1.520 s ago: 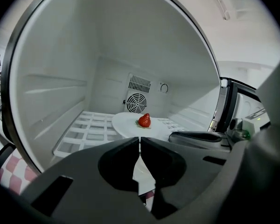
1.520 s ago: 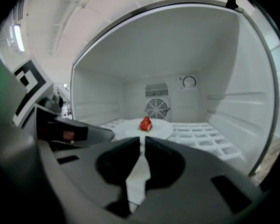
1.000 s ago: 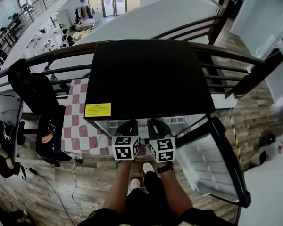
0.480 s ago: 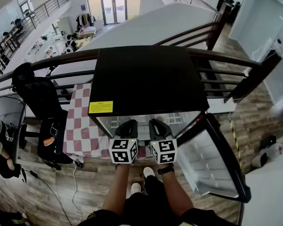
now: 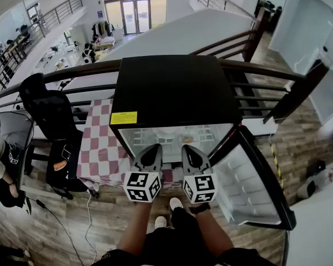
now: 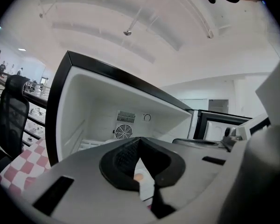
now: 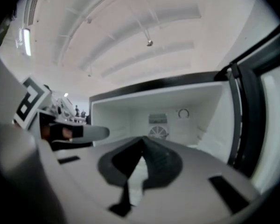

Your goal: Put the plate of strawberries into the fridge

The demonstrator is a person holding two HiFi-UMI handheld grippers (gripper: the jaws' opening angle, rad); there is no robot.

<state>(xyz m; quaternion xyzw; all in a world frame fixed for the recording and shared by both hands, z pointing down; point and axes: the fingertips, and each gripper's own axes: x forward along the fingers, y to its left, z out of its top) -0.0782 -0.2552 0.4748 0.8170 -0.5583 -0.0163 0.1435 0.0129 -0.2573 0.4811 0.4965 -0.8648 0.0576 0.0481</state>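
Facing open fridge (image 5: pixel 175 90), left gripper (image 5: pixel 154 147) and right gripper (image 5: pixel 185 148) hung side by side, jaws closing, tips together, empty. White plate (image 5: pixel 167 132) sat inside fridge, strawberries indistinct.

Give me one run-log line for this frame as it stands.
fridge: door open | left gripper: shut, empty, in front of fridge opening | right gripper: shut, empty, beside the left

Black fridge (image 5: pixel 172 90), upright, wide open, white inside
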